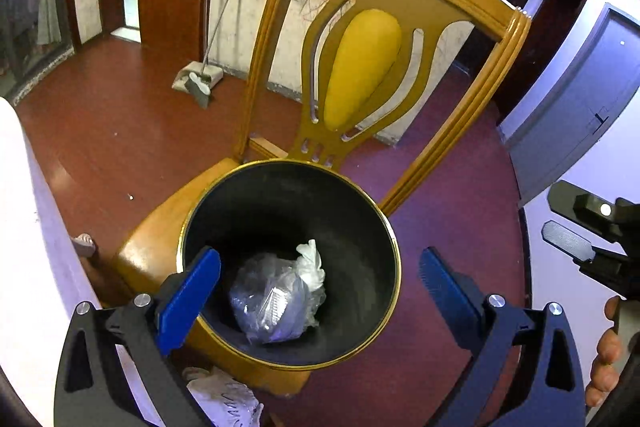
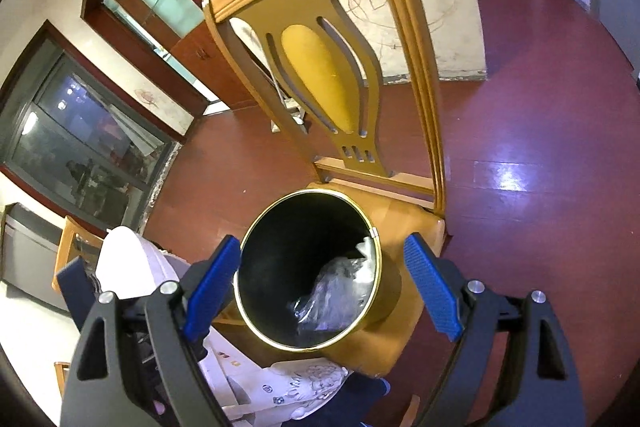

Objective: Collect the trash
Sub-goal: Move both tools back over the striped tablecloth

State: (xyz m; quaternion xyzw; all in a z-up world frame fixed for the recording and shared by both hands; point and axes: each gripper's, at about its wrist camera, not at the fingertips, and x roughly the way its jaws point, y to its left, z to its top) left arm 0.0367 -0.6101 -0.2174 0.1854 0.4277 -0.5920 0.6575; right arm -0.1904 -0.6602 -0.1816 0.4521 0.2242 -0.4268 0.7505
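Red wooden floor lies under everything: nearest, both the left gripper [image 1: 320, 287] and right gripper [image 2: 322, 287] hover with fingers spread and empty above the bin [image 1: 394, 247], trash bag [image 1: 276, 299] inside, perched on the chair [image 1: 132, 251], where a knock could tip it.

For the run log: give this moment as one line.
left gripper: open, empty | right gripper: open, empty | trash bin: on chair seat | clear plastic bag, white wad: inside bin
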